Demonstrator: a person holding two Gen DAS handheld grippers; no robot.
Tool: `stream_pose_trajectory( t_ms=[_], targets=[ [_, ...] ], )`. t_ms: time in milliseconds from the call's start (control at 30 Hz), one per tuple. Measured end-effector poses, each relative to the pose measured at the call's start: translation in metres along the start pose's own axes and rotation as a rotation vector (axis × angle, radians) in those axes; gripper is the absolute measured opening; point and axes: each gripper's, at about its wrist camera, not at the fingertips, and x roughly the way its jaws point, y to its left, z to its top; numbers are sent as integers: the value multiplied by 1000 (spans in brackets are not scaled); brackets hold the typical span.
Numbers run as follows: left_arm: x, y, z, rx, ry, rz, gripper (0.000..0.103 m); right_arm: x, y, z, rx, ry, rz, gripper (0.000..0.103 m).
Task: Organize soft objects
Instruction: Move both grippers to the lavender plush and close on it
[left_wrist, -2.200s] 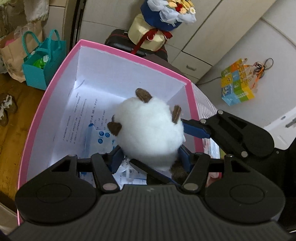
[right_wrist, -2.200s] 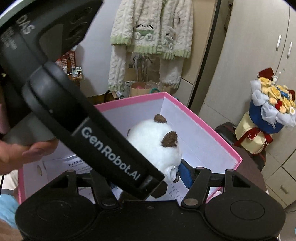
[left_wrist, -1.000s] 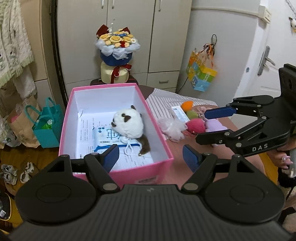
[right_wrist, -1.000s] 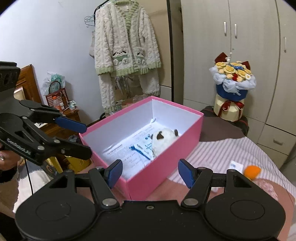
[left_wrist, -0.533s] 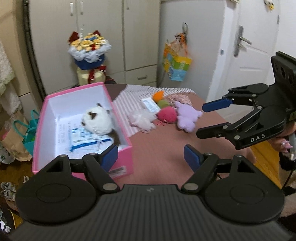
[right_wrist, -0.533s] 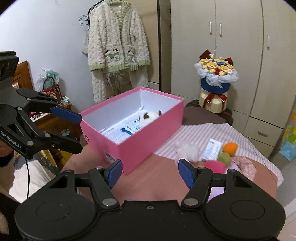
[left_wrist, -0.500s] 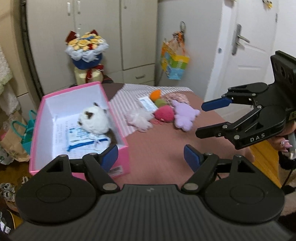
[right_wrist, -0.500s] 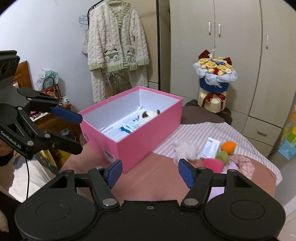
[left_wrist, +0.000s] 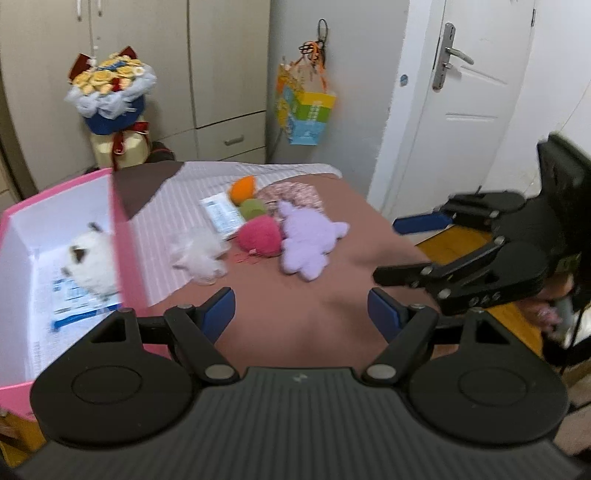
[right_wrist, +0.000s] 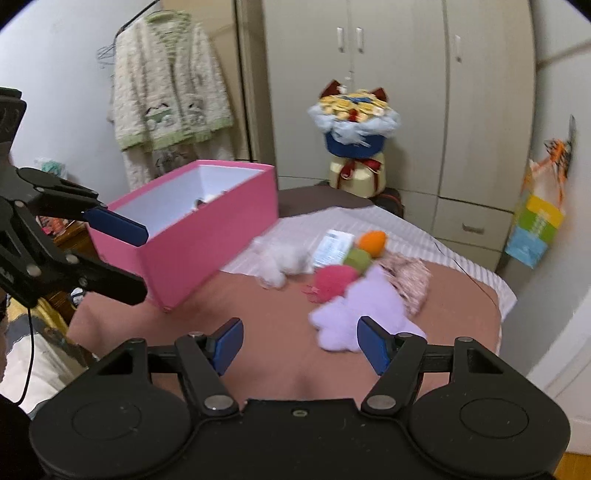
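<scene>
Left wrist view — left gripper (left_wrist: 301, 312) parted, empty, right gripper (right_wrist: 299, 345) parted, empty — above purple plush (right_wrist: 364, 310)

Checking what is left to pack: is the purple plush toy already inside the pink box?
No, the purple plush toy lies on the brown cover outside the pink box, beside the pink pom-pom.

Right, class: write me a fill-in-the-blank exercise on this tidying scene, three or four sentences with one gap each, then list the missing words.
1. The white plush with brown ears lies inside the ____ box.
2. The purple plush lies right beside a ____ pompom on the table.
3. Both the left gripper and the right gripper have their jaws ____, with nothing between them.
4. The orange ball sits next to a ____ ball.

Missing words: pink; pink; open; green
</scene>
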Motion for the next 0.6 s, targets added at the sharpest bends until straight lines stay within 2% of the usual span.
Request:
stream_pose_trajectory(
  t_ms=[67,200,367,467,600],
  targets=[
    [13,-8,4,0,-10,-16,77,4,-12,-8,11,-11,-6,73],
    [41,-17,9,-2,-23,-59,77,14,-27,-18,-31,-53,-95,73],
    [76,-8,15,-91,-57,-99,77,32,-47,-25,-66,-74,-59,73],
    [98,-4,19,-87,-58,-99,76,47,-52,-30,-88,-74,-40,73],
    [126,7,22,-125,-45,-101,73,74,-56,-31,-200,-37,-29,73]
  ],
)
